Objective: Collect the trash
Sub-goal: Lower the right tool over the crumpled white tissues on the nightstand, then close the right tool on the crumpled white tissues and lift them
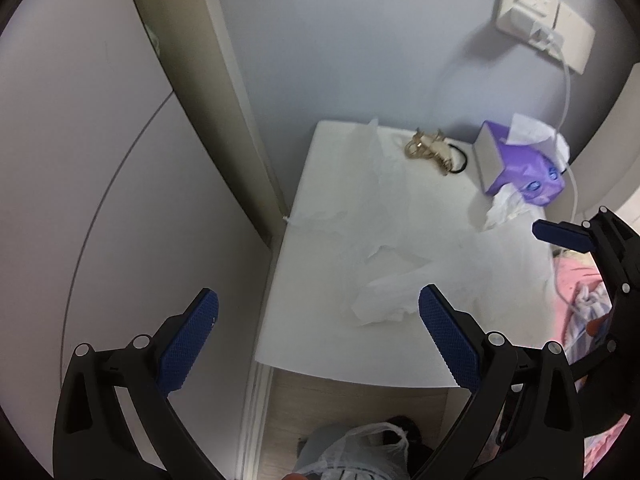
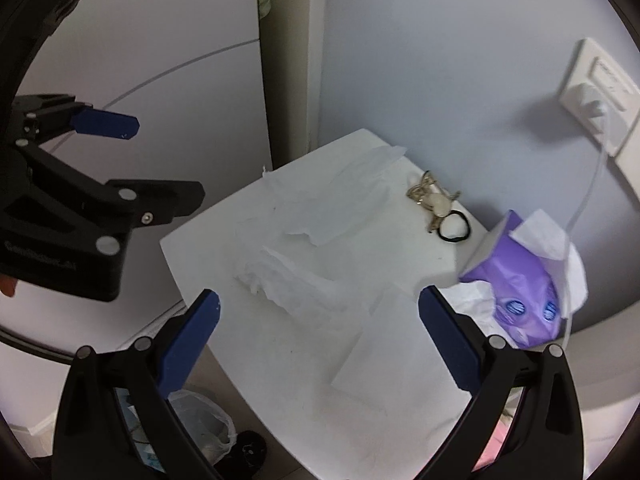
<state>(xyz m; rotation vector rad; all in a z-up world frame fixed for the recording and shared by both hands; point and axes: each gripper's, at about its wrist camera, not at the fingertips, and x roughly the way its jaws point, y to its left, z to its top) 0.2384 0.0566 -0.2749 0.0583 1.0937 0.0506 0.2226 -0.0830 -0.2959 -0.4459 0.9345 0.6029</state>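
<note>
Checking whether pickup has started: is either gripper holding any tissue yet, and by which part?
Nothing is held. The left gripper and right gripper are both open and empty above the crumpled tissues.

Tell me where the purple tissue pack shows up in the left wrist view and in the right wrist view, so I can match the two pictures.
Left wrist view: the purple tissue pack lies at the upper right, at the far right side of the white tabletop.
Right wrist view: the pack lies at the right edge, just past the right fingertip.
Shared landmark: the black hair tie beside the keys, just left of the pack.
</note>
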